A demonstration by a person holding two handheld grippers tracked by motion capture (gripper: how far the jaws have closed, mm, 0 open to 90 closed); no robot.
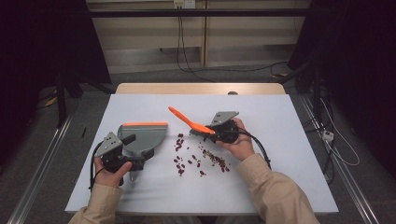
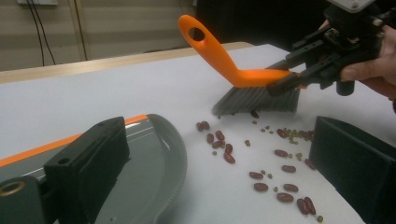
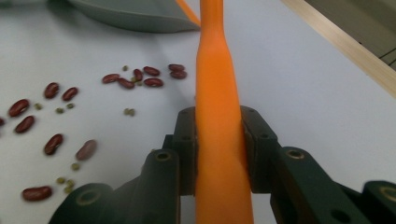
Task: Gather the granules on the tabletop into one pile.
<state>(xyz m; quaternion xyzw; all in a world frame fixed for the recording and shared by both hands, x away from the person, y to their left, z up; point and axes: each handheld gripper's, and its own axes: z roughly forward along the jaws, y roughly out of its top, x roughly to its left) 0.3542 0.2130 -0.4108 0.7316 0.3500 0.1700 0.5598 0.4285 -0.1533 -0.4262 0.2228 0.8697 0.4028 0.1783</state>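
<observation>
While unbranded, orange brush [image 3: 217, 93] sits clamped in right gripper [image 3: 218, 140] jaws.

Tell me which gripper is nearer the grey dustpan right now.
Left. The left gripper sits at the dustpan, gripping its near end. The right gripper is across the scattered beans, shut on the orange brush.

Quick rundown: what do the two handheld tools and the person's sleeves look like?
Both tools, the left tool and the right tool, are black, each with two blocky black jaws, a grey three-cornered plate on top and a trailing black cable. Screw holes show along the jaw arms. The sleeves are beige, long and loose-fitting.
</observation>
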